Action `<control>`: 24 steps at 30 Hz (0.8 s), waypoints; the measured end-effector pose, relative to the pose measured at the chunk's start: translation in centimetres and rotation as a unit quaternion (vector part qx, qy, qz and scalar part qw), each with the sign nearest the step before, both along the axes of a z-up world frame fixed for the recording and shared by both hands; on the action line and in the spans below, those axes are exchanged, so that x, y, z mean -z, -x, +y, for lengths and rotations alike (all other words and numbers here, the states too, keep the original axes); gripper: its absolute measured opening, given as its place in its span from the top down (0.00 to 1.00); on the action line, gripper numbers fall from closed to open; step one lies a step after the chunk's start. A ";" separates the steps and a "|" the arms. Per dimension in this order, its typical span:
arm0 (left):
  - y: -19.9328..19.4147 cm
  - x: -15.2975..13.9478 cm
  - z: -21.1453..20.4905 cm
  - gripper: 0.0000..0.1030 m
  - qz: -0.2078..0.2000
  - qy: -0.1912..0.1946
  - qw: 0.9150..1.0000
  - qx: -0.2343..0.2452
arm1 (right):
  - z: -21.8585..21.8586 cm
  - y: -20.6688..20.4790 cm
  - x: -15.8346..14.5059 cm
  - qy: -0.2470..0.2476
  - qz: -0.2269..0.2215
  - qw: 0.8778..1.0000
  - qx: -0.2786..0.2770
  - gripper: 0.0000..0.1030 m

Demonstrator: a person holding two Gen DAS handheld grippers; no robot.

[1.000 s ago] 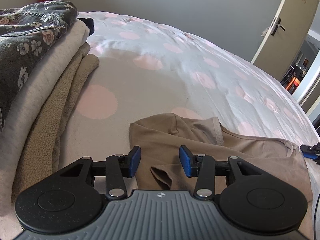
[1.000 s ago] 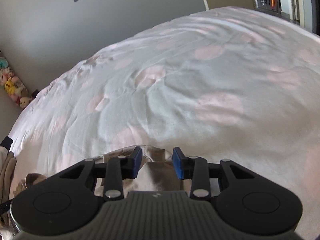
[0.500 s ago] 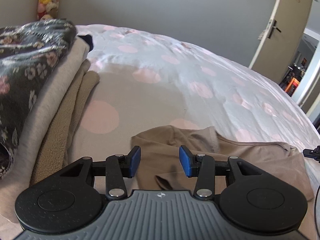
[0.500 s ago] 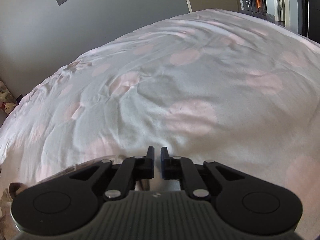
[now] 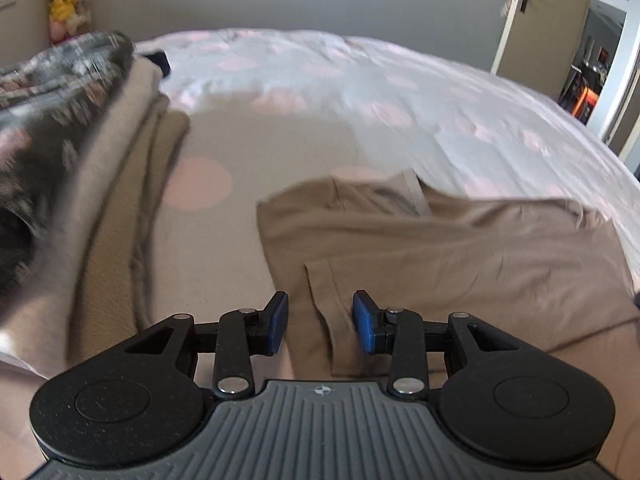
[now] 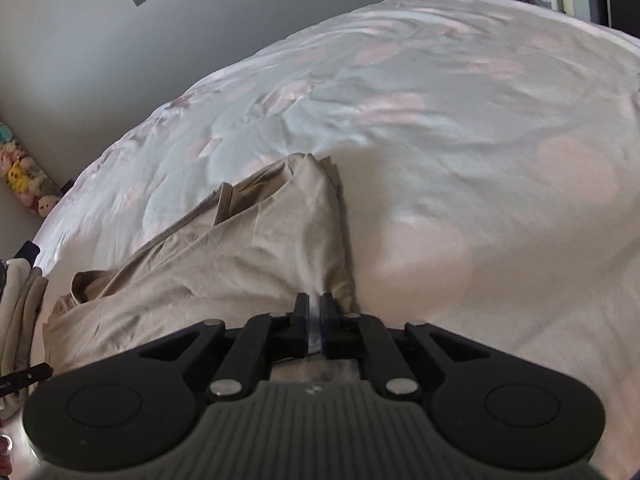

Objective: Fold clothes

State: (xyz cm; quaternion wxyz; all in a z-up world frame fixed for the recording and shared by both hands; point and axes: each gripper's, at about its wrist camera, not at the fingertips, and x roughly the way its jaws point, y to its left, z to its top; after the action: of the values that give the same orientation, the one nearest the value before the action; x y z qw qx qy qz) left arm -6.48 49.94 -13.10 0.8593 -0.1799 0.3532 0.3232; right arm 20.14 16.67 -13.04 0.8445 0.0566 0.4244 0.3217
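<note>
A tan T-shirt (image 5: 460,248) lies spread on the spotted bed cover, its neckline toward the far side. My left gripper (image 5: 320,318) is open, its blue pads on either side of a folded sleeve edge (image 5: 324,292) at the shirt's near left. In the right wrist view the same tan T-shirt (image 6: 224,264) stretches away to the left. My right gripper (image 6: 315,312) is shut on a pinch of the shirt's fabric at its right side, and the cloth rises in a ridge from the jaws.
A stack of folded clothes (image 5: 92,152) stands at the left, with a dark floral piece (image 5: 48,92) on top of beige ones. The bed cover (image 6: 460,128) extends far and right. Plush toys (image 5: 66,4) hang in the corner; a door (image 5: 548,20) stands open at the right.
My right gripper has gone from open to shut on the shirt's edge and pulled back, so much more of the shirt shows. The left gripper stayed open and moved slightly nearer the sleeve.
</note>
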 end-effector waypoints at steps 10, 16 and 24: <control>3.2 -3.6 -6.0 0.67 -0.002 -0.018 0.998 0.058 | -6.8 7.6 -1.5 0.049 0.015 0.999 0.003 0.79; 7.4 -4.1 -10.8 0.65 0.036 0.035 0.995 0.085 | -11.2 11.2 -2.9 0.070 0.048 0.996 0.002 0.63; 11.3 -2.9 -12.6 0.55 0.107 0.152 0.982 0.044 | -14.4 12.5 -1.7 0.078 0.136 0.988 0.007 0.51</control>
State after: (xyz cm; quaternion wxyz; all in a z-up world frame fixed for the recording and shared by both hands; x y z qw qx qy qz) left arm -17.77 37.29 -10.21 0.7926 -0.2574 0.4958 0.2446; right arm 7.67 2.28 -11.30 0.7829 0.0367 0.5588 0.2711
